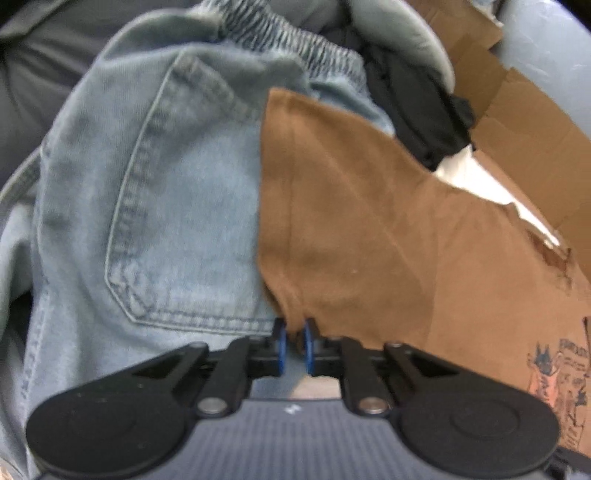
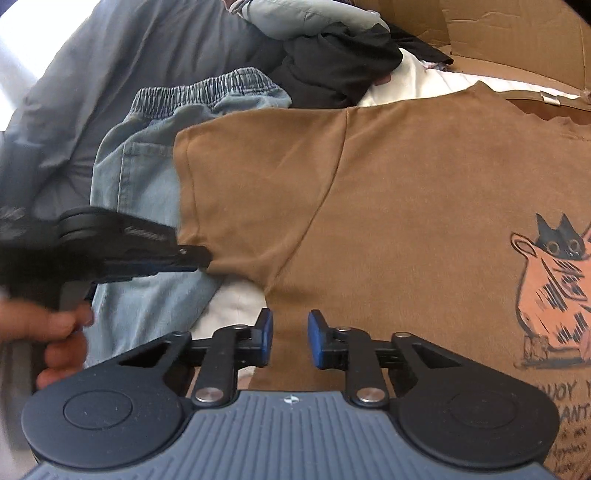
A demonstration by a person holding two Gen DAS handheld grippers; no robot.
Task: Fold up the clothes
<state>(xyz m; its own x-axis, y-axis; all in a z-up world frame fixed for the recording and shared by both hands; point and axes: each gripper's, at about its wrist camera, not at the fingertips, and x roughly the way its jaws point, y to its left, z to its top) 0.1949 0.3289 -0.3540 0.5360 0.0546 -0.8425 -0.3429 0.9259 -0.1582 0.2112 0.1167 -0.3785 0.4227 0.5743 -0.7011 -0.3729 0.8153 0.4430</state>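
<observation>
A brown T-shirt [image 2: 406, 206] with a cat print lies spread out, its left sleeve [image 2: 251, 184] lying over light blue jeans [image 2: 140, 177]. My left gripper [image 1: 294, 345] is shut on the hem of that sleeve [image 1: 332, 206]; it also shows in the right wrist view [image 2: 199, 258], pinching the sleeve's lower corner. My right gripper [image 2: 290, 338] is open and empty, hovering just above the shirt below the armpit.
Blue jeans [image 1: 155, 206] with an elastic waistband lie to the left. Black [image 2: 340, 62] and pale grey garments [image 2: 306, 18] are piled at the back. Flattened cardboard [image 2: 517, 37] lies behind and to the right. A white cloth [image 2: 236, 306] shows under the shirt.
</observation>
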